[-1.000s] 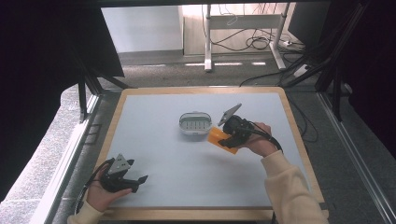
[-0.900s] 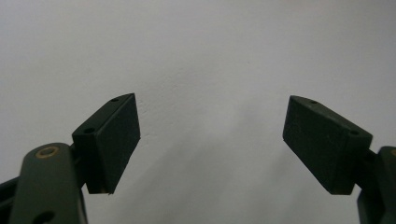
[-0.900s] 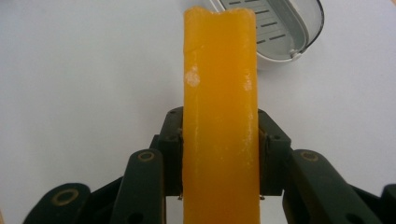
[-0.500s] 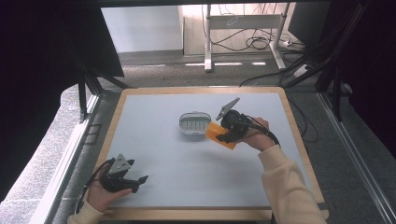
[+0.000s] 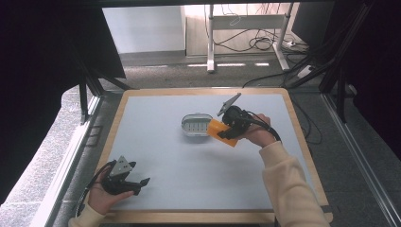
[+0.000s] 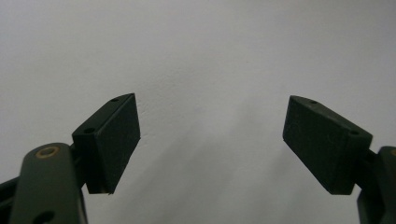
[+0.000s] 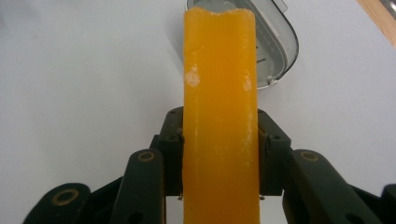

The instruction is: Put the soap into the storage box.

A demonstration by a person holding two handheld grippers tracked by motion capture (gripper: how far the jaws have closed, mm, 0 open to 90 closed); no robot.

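Table: pale grey top (image 5: 189,189) with a light wood rim, seen from above in the high view.
Left gripper: (image 5: 137,181) at the near-left corner of the table, held low over the surface by the person's left hand (image 5: 101,196); grey three-cornered plate on top.
Left gripper state: jaws spread wide, nothing between them; the left gripper view (image 6: 210,140) has bare grey tabletop in the gap.
Right gripper: (image 5: 226,134) right of table centre, held by the right hand (image 5: 257,135), cream sleeve (image 5: 288,189) behind it, jaws aimed toward the container.
Right gripper state: pinching the orange block, one pad pressed on each flat side in the right gripper view (image 7: 219,156).
Orange block: (image 5: 222,133) flat orange slab, held edge-on in the right gripper view (image 7: 219,116), tilted, its far end just beside or over the container's right rim; cannot tell if touching.
Container: (image 5: 195,126) small oval clear dish with ribbed base, near table centre, open top; also behind the block (image 7: 275,51).
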